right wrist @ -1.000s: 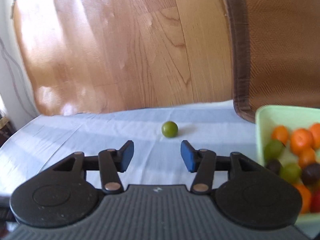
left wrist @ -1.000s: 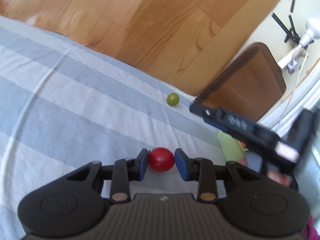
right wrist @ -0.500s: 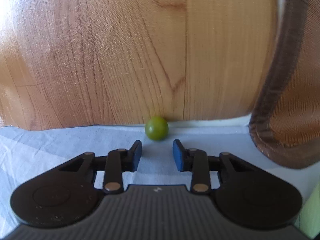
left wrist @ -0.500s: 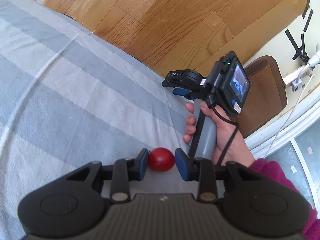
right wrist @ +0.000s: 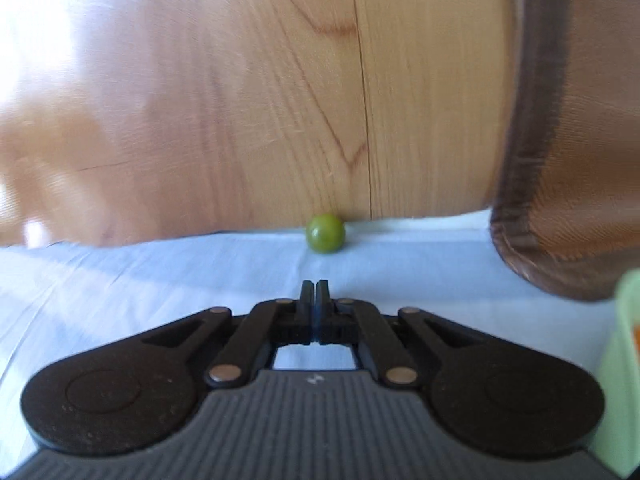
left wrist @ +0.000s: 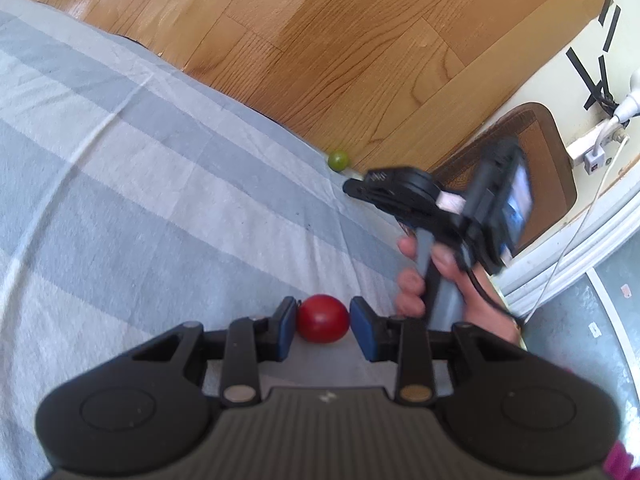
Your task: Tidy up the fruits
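A red round fruit (left wrist: 323, 319) sits between the blue pads of my left gripper (left wrist: 324, 326), which is shut on it just above the striped cloth (left wrist: 160, 200). A small green round fruit (right wrist: 325, 233) lies at the cloth's far edge, also seen in the left wrist view as the green fruit (left wrist: 338, 160). My right gripper (right wrist: 315, 286) is a short way in front of it, its jaws closing fully together with nothing between them. In the left wrist view a hand (left wrist: 412, 280) holds the right gripper (left wrist: 354, 189), its tip just short of the green fruit.
A light green tray (right wrist: 624, 360) with orange fruit shows at the right edge. A brown woven mat (right wrist: 560, 200) lies on the wooden floor (right wrist: 280, 100) beyond the cloth's edge. A white wall with cables and a plug (left wrist: 592, 152) is at the far right.
My right gripper moved forward toward the green fruit and its jaws went from wide open to shut, without the fruit. The left gripper kept still with the red fruit.
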